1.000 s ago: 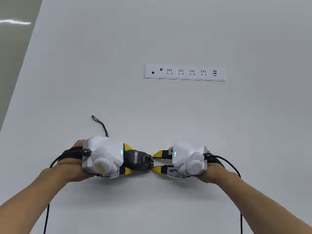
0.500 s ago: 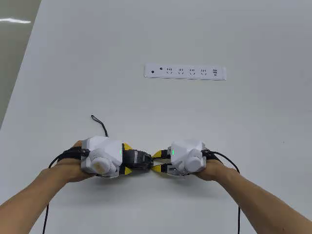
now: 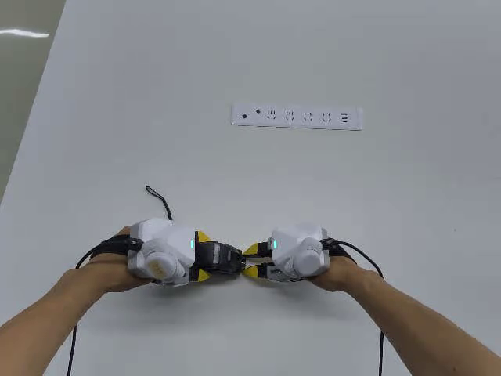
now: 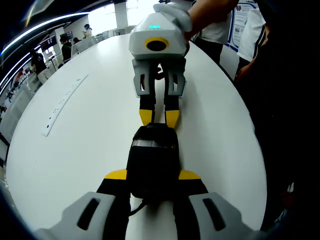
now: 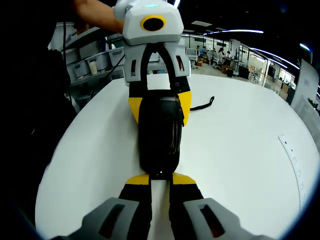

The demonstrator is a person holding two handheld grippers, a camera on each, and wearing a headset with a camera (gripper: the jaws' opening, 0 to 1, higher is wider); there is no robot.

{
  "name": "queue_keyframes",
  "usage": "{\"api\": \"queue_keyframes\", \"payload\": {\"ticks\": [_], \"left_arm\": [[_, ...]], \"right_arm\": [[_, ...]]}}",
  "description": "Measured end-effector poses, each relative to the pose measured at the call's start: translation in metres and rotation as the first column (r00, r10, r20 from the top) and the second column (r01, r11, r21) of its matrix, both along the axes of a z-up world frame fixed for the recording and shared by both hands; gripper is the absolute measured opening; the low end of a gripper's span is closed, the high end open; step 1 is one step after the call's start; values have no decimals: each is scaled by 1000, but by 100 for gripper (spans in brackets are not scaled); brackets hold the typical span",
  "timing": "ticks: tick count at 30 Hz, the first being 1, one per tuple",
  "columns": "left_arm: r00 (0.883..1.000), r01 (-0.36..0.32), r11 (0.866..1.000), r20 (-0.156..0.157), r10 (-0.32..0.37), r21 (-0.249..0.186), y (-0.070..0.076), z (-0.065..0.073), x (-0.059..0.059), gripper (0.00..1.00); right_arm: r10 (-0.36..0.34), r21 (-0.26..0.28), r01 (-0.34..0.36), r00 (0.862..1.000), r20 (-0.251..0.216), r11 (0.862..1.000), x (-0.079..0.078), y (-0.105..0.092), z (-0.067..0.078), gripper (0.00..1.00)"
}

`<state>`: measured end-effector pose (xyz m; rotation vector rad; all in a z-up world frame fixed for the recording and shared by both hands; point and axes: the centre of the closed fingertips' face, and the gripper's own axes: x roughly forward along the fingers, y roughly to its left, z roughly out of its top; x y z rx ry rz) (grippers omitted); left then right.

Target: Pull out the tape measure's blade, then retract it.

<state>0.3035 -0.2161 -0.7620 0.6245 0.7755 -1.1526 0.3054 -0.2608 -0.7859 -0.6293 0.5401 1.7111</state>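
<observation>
Nearside of the power strip (image 3: 297, 117), well apart from it and about in line with its left end on the white table (image 3: 352, 196): the tape measure (image 3: 221, 257), a black case, between the two tools.

Left gripper (image 3: 205, 255) has its jaws spread wide around the case — yellow pads pressed to both flanks, a firm hold as far as the left gripper view shows.

Right gripper (image 3: 252, 260) faces it, nearside of the strip's left half, with its jaws drawn almost together right at the case's front end, where the blade should exit. Whether they actually pinch the blade's end I cannot tell (a pale strip shows between them in the right gripper view; could be blade, could be table).

A black lanyard (image 3: 159, 199) trails on the table beside the left tool, on the side toward the strip.

Progress: no length of blade is visible between case and right jaws — the tools are nose to nose. Judgement: pull-out not begun, or barely so; both the draw and the retraction are left. The draw will likely need the case held steady while the right tool backs straight away.
</observation>
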Motion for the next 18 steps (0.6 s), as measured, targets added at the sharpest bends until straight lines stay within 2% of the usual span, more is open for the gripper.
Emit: {"api": "queue_keyframes", "payload": {"ticks": [18], "left_arm": [[1000,-12,1000,3,12,8,3,0,0,28]], "right_arm": [[8,6,-8,1000,17,1000,1,0,6,9]]}}
